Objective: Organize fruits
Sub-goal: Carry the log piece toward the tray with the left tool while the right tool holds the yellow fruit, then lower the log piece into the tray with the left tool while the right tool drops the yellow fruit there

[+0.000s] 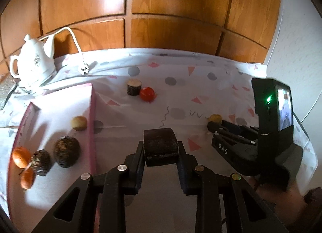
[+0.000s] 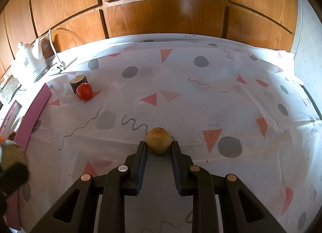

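My left gripper (image 1: 161, 148) is shut on a dark brown wooden block (image 1: 161, 144), held above the table beside the pink tray (image 1: 93, 116). The tray holds a tan ball (image 1: 79, 123), two dark round fruits (image 1: 66, 148) and orange pieces (image 1: 20, 156). My right gripper (image 2: 158, 145) is shut on a tan round fruit (image 2: 159, 140) resting on the tablecloth; it also shows in the left wrist view (image 1: 215, 118). A red tomato (image 2: 84, 91) lies next to a small log stump (image 2: 78, 82) at the far left.
A white teapot (image 1: 33, 62) with a cord and plug (image 1: 84, 70) stands at the back left. Wooden cabinet doors (image 2: 161, 11) rise behind the table. The patterned tablecloth (image 2: 201, 96) covers the table. The tray's pink wall (image 2: 33, 116) lies to the left.
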`<state>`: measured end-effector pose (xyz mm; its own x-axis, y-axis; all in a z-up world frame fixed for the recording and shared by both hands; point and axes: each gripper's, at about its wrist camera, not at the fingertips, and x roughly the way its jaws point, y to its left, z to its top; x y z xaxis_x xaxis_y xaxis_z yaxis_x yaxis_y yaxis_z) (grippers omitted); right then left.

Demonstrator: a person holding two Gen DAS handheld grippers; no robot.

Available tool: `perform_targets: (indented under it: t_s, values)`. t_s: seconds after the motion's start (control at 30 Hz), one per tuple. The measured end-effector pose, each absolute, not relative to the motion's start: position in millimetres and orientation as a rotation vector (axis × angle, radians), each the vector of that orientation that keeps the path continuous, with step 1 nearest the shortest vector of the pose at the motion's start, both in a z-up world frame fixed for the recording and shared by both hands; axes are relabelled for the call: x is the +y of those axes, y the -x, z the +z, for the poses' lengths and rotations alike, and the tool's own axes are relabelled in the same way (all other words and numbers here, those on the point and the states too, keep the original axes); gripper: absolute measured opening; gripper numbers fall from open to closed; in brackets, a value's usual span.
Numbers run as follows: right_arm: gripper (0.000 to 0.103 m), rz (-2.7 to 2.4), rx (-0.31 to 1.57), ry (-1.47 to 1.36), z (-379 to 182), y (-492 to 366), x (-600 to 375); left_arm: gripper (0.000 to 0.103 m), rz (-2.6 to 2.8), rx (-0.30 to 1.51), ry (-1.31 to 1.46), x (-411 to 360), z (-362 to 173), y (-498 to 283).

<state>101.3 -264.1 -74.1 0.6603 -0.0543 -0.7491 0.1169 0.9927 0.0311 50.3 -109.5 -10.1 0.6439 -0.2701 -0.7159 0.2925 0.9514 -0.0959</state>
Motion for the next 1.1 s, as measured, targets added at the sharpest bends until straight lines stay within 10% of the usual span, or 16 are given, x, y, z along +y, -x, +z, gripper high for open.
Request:
perform_targets:
  t_s: [1.1]
  values:
    - [0.023, -0.079, 0.867, 0.022, -59, -98, -237, 0.029, -0.112, 0.791, 0.124, 21, 5, -57]
